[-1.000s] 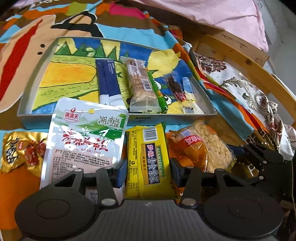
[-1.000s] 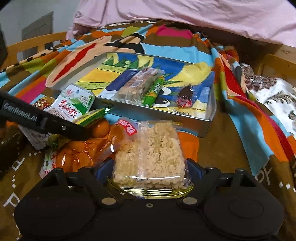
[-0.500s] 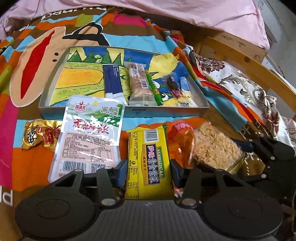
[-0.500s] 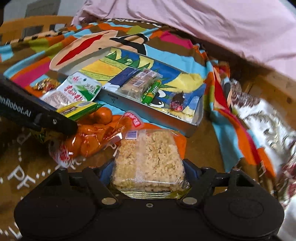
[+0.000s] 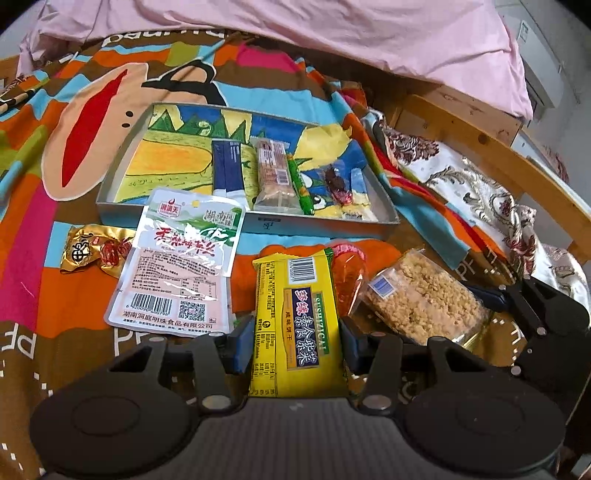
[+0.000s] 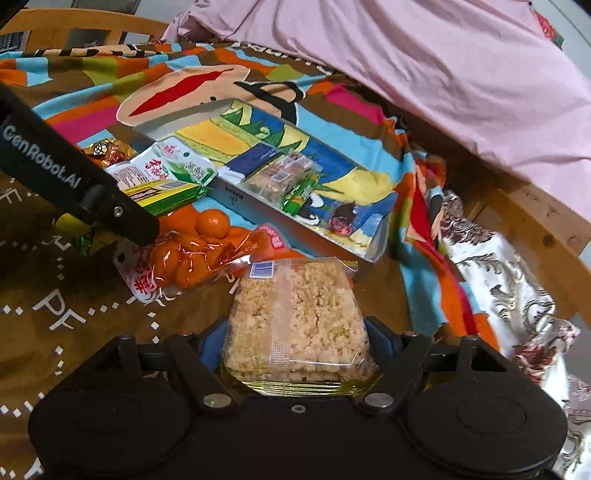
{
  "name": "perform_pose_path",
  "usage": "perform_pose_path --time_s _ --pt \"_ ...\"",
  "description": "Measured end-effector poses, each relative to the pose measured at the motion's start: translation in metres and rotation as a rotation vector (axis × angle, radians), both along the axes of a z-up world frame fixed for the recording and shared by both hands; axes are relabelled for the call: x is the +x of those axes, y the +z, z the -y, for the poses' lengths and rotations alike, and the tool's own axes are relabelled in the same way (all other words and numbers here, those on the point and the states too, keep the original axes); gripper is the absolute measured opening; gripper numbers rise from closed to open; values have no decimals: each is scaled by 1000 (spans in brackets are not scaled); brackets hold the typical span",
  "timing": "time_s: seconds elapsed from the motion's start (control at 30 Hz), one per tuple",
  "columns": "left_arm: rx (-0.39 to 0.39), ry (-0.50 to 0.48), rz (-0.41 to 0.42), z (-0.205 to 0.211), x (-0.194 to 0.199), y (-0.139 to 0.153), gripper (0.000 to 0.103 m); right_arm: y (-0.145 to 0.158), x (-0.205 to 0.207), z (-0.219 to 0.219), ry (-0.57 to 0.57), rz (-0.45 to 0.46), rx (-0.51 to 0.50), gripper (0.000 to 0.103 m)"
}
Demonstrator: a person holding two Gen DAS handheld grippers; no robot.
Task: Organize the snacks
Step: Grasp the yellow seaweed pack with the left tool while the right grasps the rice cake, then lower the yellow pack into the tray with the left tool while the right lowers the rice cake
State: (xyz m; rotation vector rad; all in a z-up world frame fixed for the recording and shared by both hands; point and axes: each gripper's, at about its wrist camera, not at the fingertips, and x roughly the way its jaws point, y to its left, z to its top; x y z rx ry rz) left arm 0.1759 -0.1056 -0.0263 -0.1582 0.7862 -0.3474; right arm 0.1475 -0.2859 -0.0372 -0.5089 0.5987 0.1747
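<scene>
1. Snacks are the job here, and two are already in grip: a yellow biscuit packet sits between the blue pads of the left hand-held gripper, clamped by its long edges near the bottom end

2. Right hand-held gripper is closed on a clear-wrapped puffed rice cake at its near end; its jaws have just been closing a little on the wrapper, and the cake juts forward past the fingers

3. Handling, as a judgement: both packs look light. The rice cake seems crumbly, so a hard squeeze could crush it, and its film looks slippery. The biscuit packet looks stiffer and better able to take a firm pinch across its width

4. Just ahead of the left hand-held gripper, to its left, a white pouch lies flat on the bed, with a gold wrapped sweet further left. A bag of orange snacks lies ahead and left of the right hand-held gripper

5. Further forward of both sits the metal tray, already holding a blue packet, a cereal bar, a green stick and a small dark sweet; its left part looks free

6. Beyond lie the colourful bedspread and a pink quilt
</scene>
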Motion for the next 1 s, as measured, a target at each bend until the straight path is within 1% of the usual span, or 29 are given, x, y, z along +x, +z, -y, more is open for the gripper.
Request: perform_pose_path --time_s 0.1,0.37,0.53,0.6,0.7,0.83,1.0 --pt "-17 4 26 1 -4 5 52 5 -5 2 -10 20 8 77" --pt "-23 17 105 5 -5 22 52 15 -8 6 -33 89 18 77" --pt "-31 22 112 7 -2 24 52 14 -5 7 -41 82 18 77" --pt "-31 22 112 7 -1 24 52 14 -6 5 -39 95 3 77" --pt "-32 26 115 7 -1 24 52 17 -10 3 -36 148 -19 77" --pt "-42 43 124 6 2 25 52 26 -12 5 -48 226 -20 77" --pt "-33 60 153 5 12 34 52 39 -6 10 -63 348 31 77"
